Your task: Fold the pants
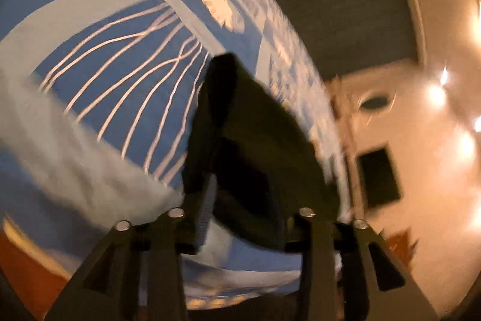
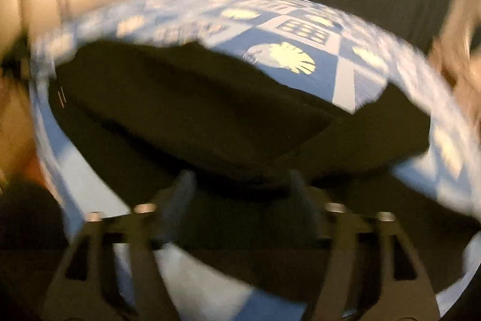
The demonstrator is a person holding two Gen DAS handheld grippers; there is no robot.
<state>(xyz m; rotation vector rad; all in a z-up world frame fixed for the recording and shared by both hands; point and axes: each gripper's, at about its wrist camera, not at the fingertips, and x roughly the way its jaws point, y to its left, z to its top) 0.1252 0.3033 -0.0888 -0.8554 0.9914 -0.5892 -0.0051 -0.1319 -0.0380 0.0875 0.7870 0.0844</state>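
the pants (image 2: 192, 110), dark and nearly black, lie spread across a blue patterned bedspread (image 2: 345, 80) on a bed, one part stretching off to the right in the right wrist view. the bedspread carries cream shell-like shapes, pale bands and white curved lines; a small pale mark shows near the left end of the pants, too blurred to read, and no brand or writing can be made out anywhere.

the right gripper (image 2: 240, 182) sits at the near edge of the pants, its fingers (image 2: 180, 188) spread apart with dark cloth lying between them; motion blur keeps me from telling whether they pinch it.

in the left wrist view, the left gripper (image 1: 243, 200) has a raised fold of the pants (image 1: 255, 122) rising between its fingers (image 1: 207, 206), which stand apart on either side of the cloth; whether they clench it i cannot tell. beyond the bed's edge are a dark floor and pale walls with bright light spots.
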